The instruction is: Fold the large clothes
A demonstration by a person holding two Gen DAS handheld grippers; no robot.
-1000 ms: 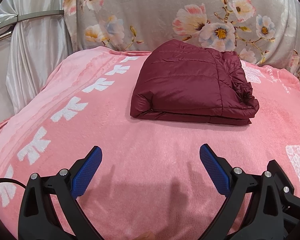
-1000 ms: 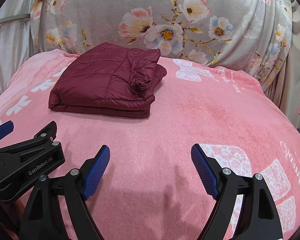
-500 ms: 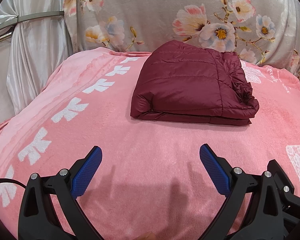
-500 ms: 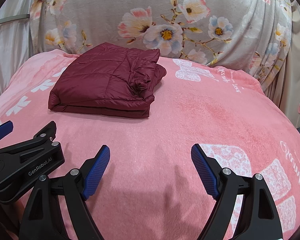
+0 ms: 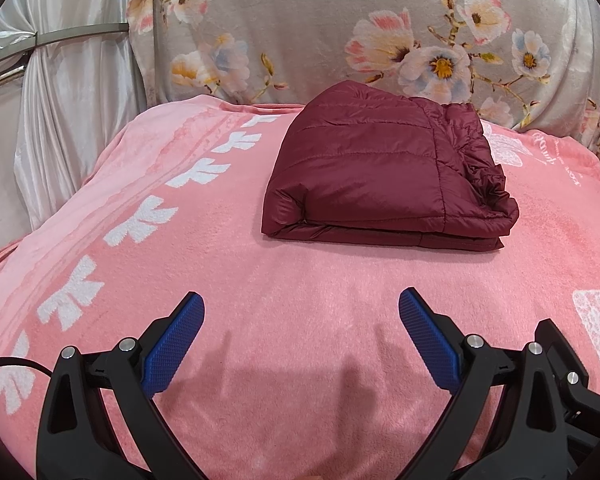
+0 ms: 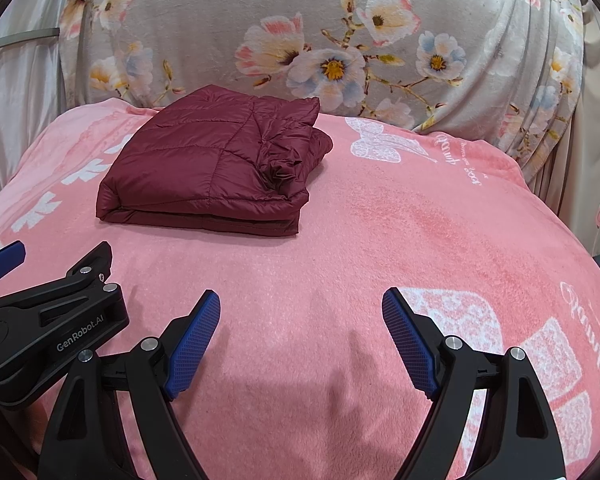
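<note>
The left gripper (image 5: pixel 302 336) and the right gripper (image 6: pixel 301 338) both hover low over the pink blanket (image 6: pixel 380 248), side by side, jaws spread wide with nothing between the blue pads. Ahead of them, well apart, lies the jacket (image 5: pixel 380 176) — maroon, quilted, folded into a flat stack. Its long axis runs across the views, rumpled end to the right, smooth fold to the left — near the floral cover (image 6: pixel 340 32) behind.
</note>
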